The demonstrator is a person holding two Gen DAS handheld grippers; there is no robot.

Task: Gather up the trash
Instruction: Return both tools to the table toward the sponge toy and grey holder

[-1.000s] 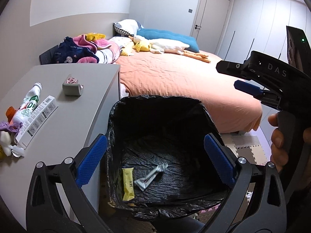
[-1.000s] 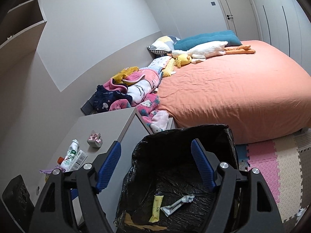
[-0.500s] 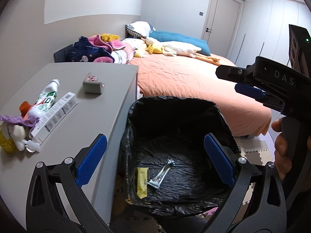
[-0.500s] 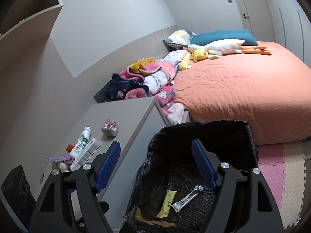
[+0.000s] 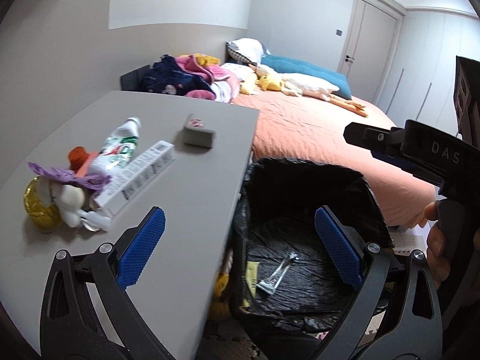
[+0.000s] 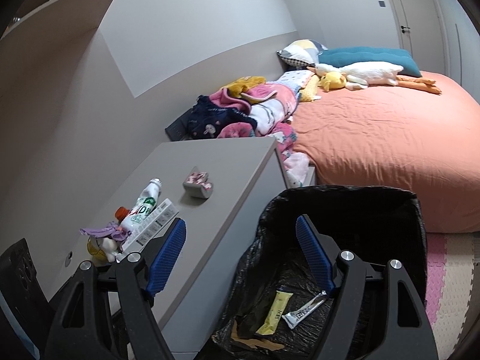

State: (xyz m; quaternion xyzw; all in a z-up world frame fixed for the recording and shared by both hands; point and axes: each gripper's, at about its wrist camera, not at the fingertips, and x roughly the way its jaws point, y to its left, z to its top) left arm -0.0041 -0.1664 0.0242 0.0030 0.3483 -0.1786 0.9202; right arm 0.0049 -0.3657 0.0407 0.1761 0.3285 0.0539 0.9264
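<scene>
A black-lined trash bin stands beside a grey table. A yellow wrapper and a silver wrapper lie in the bin. On the table lie a white bottle, a long white box, purple crumpled trash and a small grey box. My left gripper is open and empty above the table edge and bin. My right gripper is open and empty, also seen at the right of the left wrist view.
An orange bed with plush toys, pillows and a heap of clothes lies behind the bin. A gold jar and white plush toy sit at the table's left. Pink foam mats cover the floor.
Both grippers have swung left from over the bin toward the table. The table items now appear closer and more central. Both stay open and empty.
</scene>
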